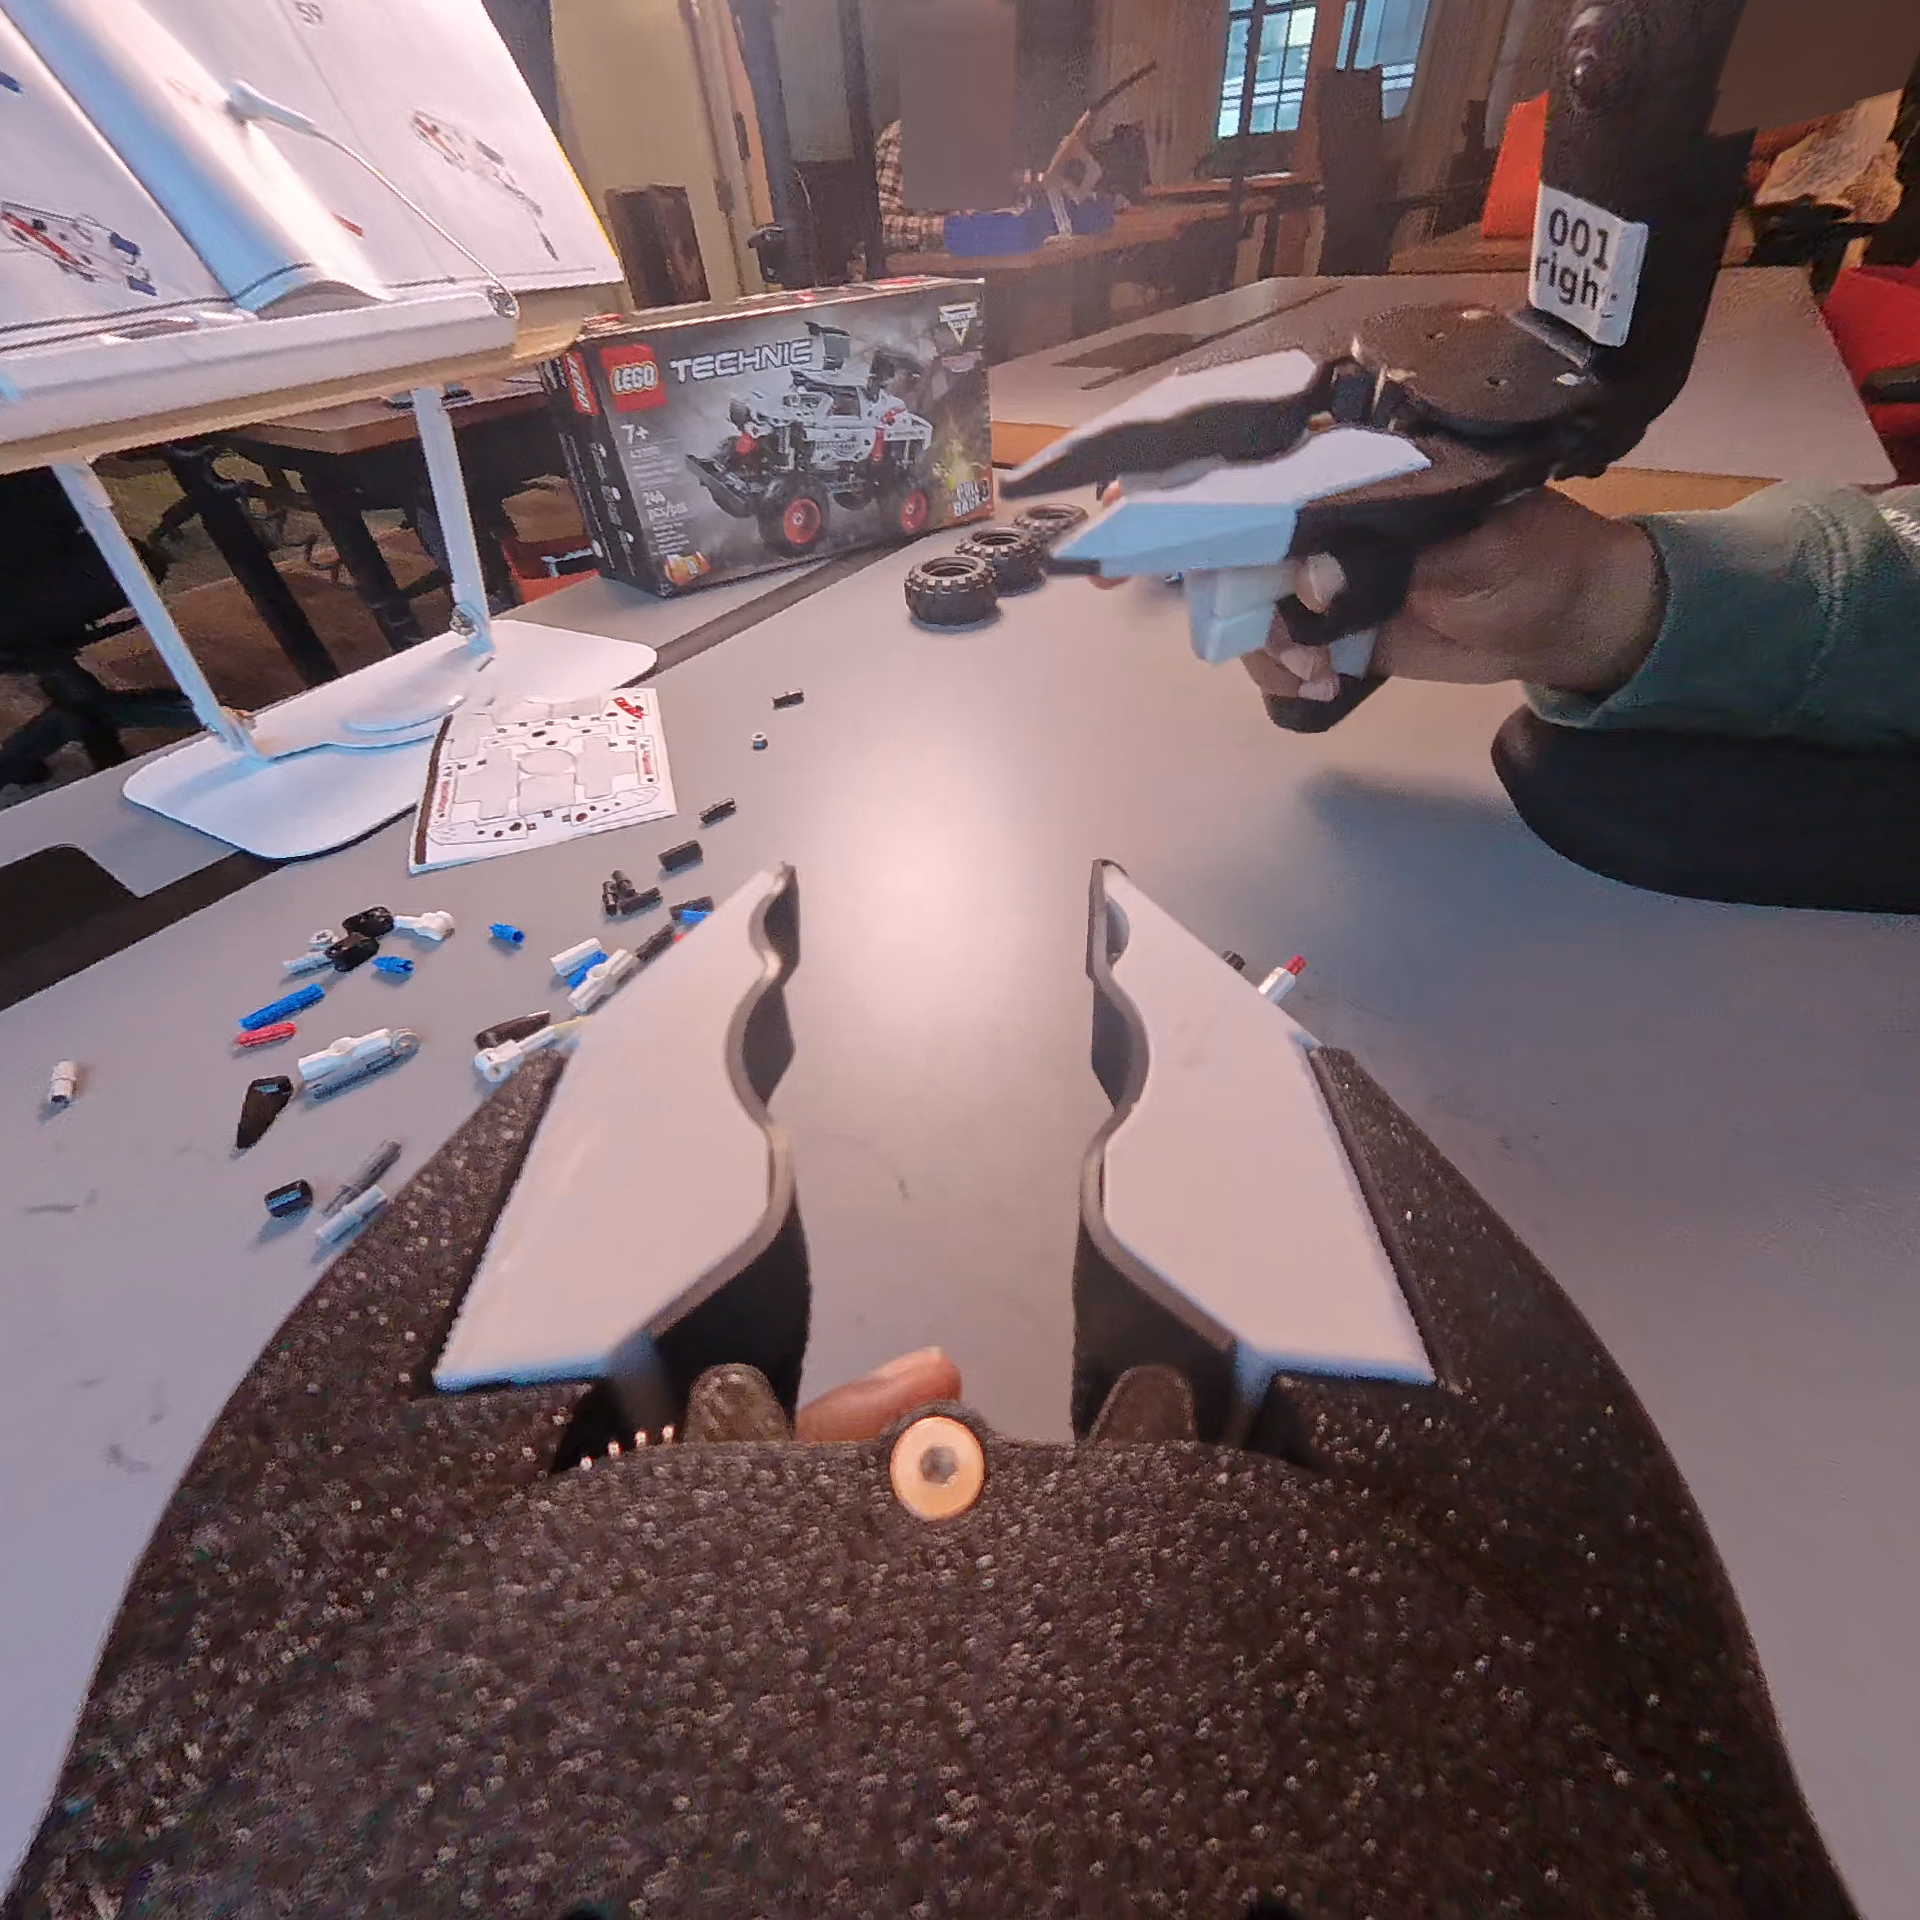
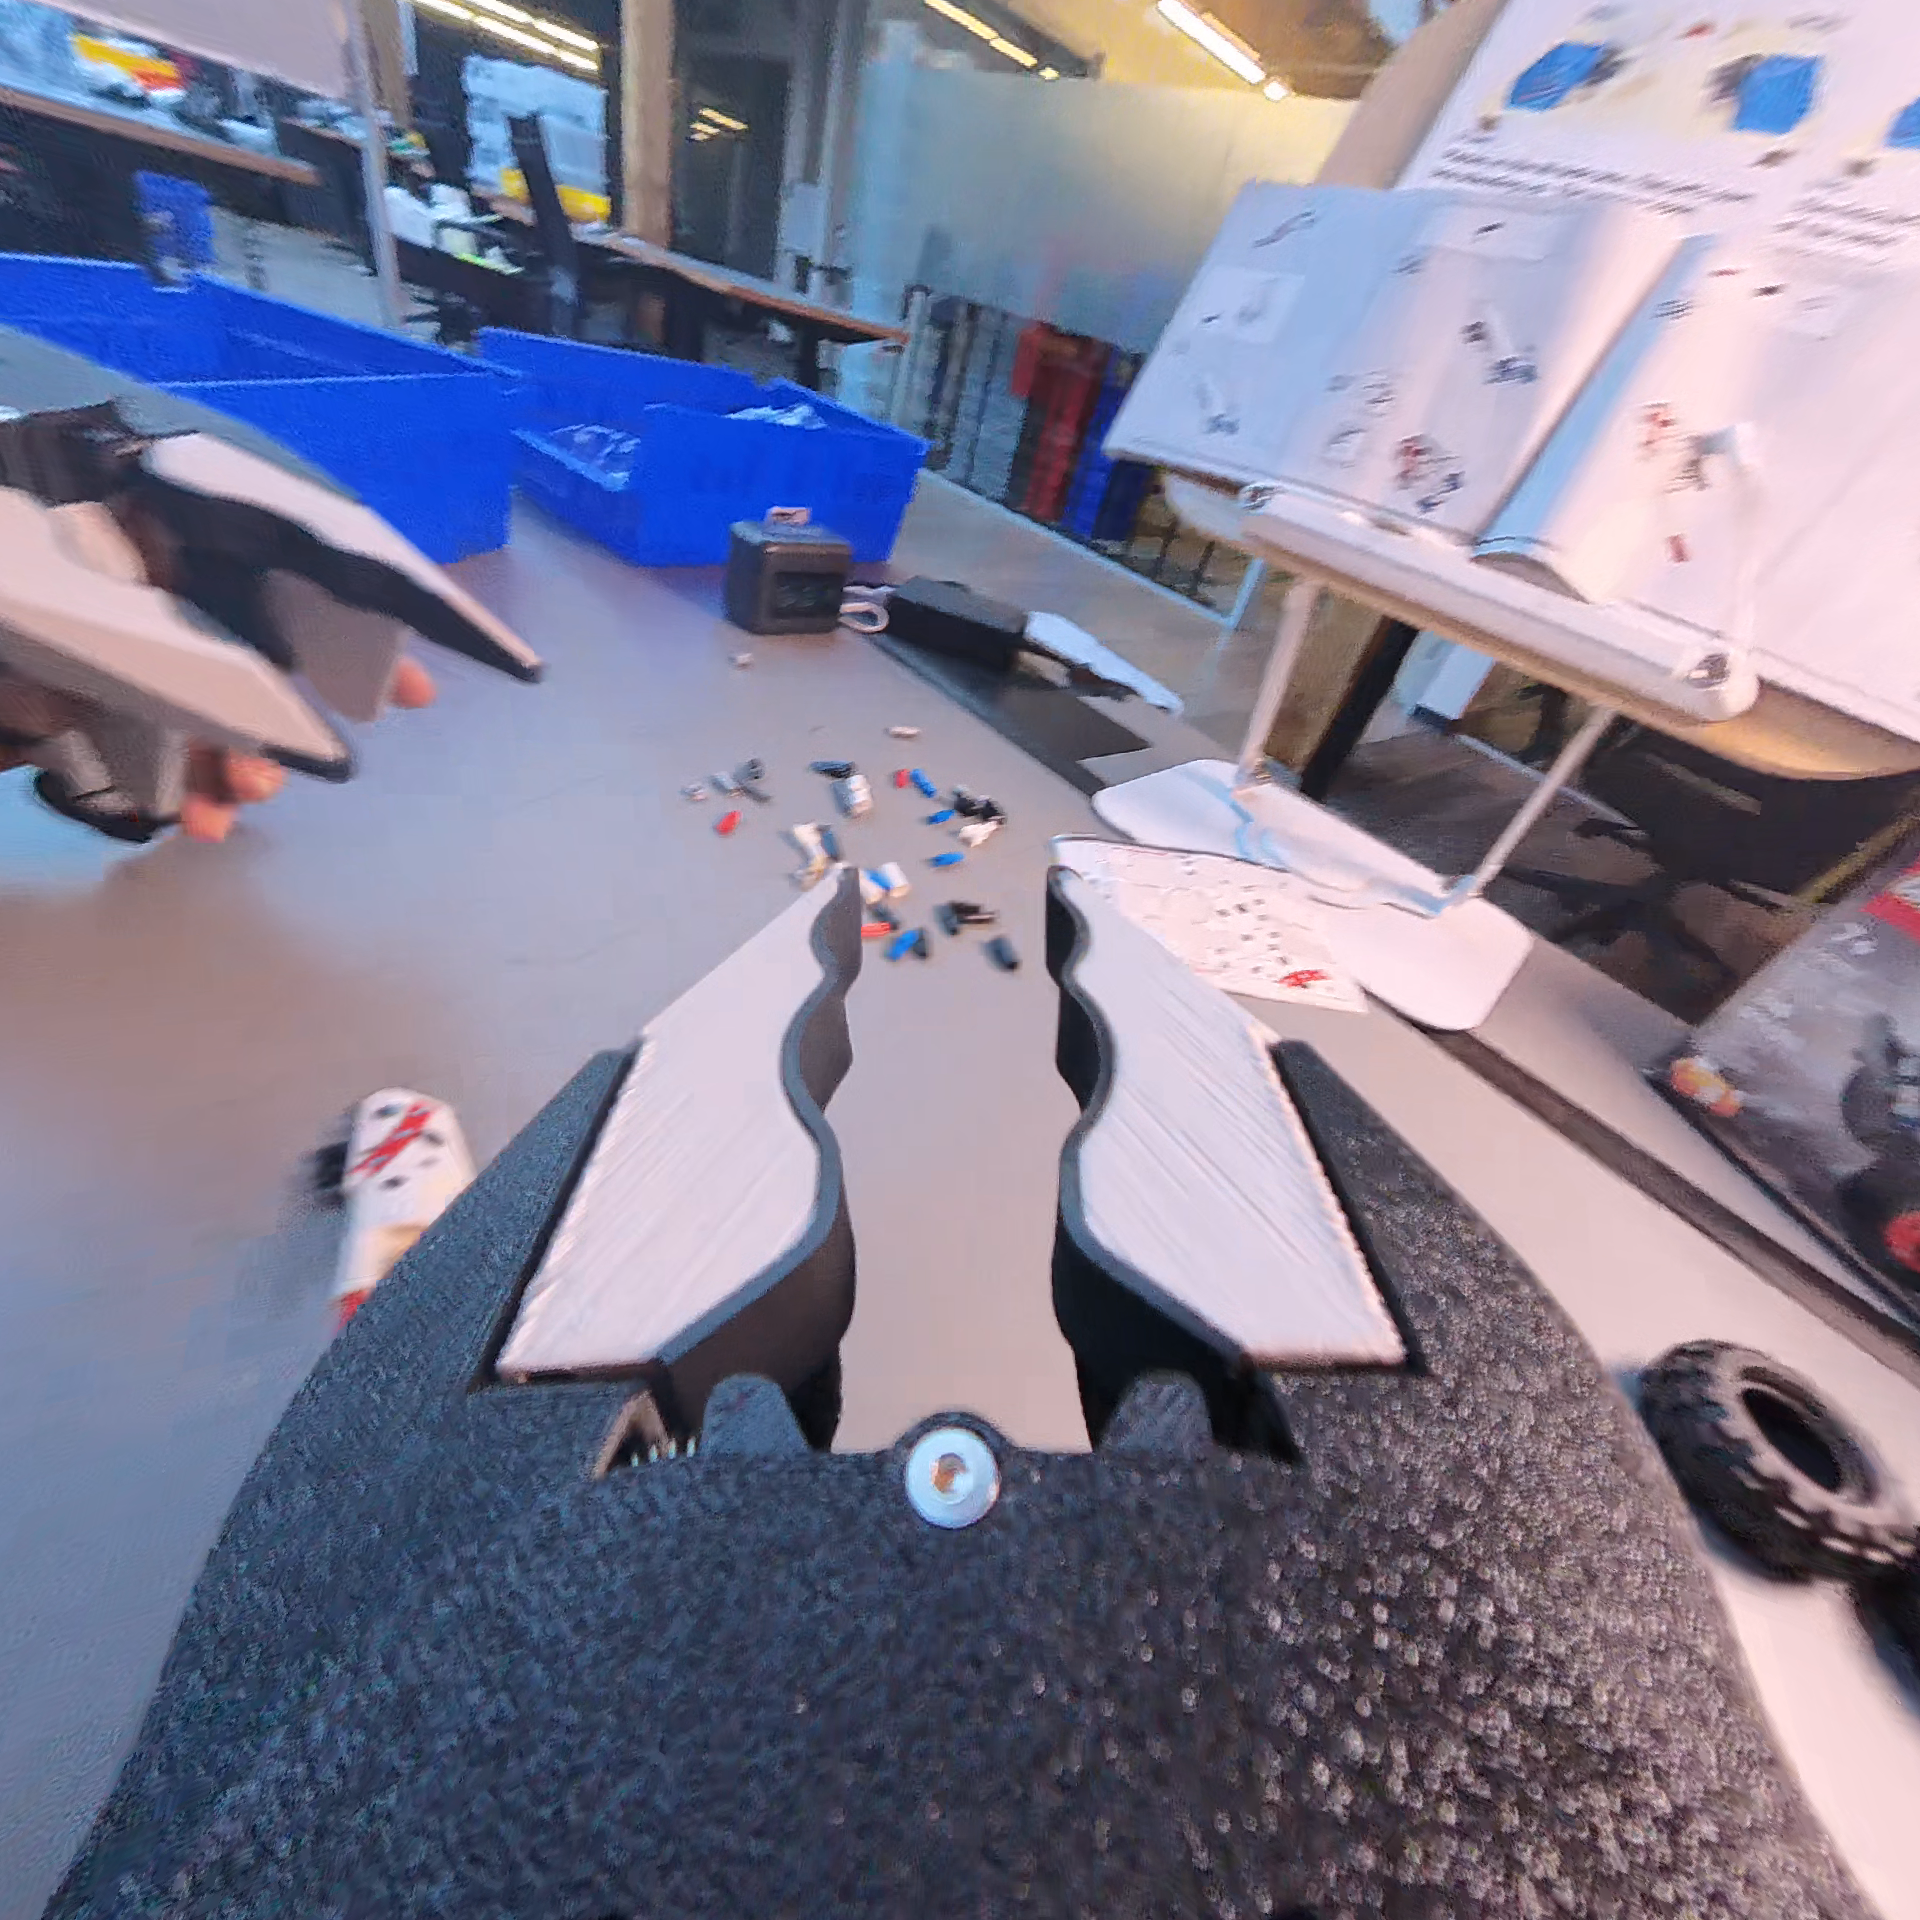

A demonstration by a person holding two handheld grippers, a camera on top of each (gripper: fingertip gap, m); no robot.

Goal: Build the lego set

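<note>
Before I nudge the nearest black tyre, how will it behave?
The nearest black tyre lies flat on the table, so it should slide, not roll. Its knobby tread probably grips. Hollow, so likely light and squashy.

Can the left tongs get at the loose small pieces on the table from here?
Probably yes. The left tongs are open and empty above the grey table, and the small pieces lie scattered just beside them with nothing in between.
</note>
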